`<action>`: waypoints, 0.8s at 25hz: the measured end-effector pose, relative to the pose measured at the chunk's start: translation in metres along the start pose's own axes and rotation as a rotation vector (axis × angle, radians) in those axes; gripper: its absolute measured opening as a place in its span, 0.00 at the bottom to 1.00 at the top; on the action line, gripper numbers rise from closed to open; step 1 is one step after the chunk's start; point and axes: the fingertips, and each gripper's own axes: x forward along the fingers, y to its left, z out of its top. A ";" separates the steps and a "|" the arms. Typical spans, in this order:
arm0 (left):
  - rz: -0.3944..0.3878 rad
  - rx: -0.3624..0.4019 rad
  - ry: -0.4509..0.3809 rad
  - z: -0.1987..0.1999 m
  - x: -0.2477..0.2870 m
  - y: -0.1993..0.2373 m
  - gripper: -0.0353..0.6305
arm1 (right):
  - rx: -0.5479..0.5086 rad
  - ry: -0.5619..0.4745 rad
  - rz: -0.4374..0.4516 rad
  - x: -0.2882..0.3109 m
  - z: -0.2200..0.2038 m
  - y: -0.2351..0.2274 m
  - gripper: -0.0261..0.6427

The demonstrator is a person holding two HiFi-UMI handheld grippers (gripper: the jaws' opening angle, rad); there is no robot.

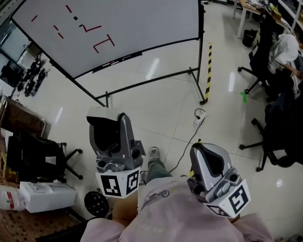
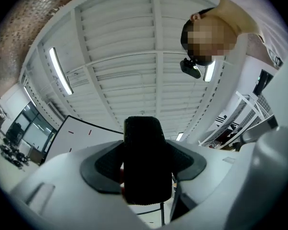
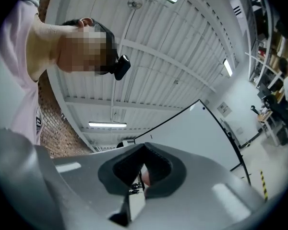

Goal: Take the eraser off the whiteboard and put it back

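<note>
The whiteboard [image 1: 116, 19] stands ahead on a wheeled frame, with red strokes and one small black piece [image 1: 74, 18] on it. Markers lie in its tray [image 1: 116, 61]. My left gripper [image 1: 113, 127] is held low near my body, well short of the board, and is shut on a dark block with a white back, the eraser [image 1: 104, 131]. In the left gripper view the eraser [image 2: 144, 162] stands upright between the pads, its rough black face towards the camera. My right gripper [image 1: 208, 158] is beside it, shut and empty, its pads [image 3: 153, 171] pressed together.
A cable and power strip [image 1: 199, 119] lie on the floor below the board, beside yellow-black tape [image 1: 208, 69]. Office chairs and a seated person [image 1: 288, 49] fill the right side. A black chair [image 1: 38, 158], a white box [image 1: 43, 194] and a bottle [image 1: 7, 197] are at the left.
</note>
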 end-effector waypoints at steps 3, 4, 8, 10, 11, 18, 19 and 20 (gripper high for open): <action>0.019 -0.037 0.029 0.027 -0.038 -0.018 0.47 | 0.003 -0.010 0.027 -0.014 0.013 0.019 0.04; 0.015 -0.048 0.033 0.035 -0.049 -0.024 0.47 | -0.001 -0.015 0.033 -0.019 0.017 0.025 0.04; -0.034 -0.081 0.050 0.056 -0.085 -0.053 0.47 | -0.012 -0.045 0.041 -0.032 0.028 0.039 0.04; -0.061 -0.081 0.068 0.059 -0.099 -0.062 0.47 | -0.006 -0.051 0.041 -0.034 0.027 0.043 0.04; -0.071 -0.079 0.073 0.063 -0.104 -0.064 0.47 | -0.002 -0.050 0.041 -0.035 0.026 0.046 0.04; -0.061 -0.072 0.045 0.090 -0.128 -0.052 0.47 | 0.007 -0.017 0.053 -0.036 0.014 0.071 0.04; -0.054 -0.070 0.048 0.090 -0.130 -0.048 0.47 | 0.009 -0.012 0.050 -0.036 0.012 0.073 0.04; -0.047 -0.071 0.053 0.091 -0.133 -0.045 0.47 | 0.010 -0.008 0.048 -0.036 0.010 0.076 0.04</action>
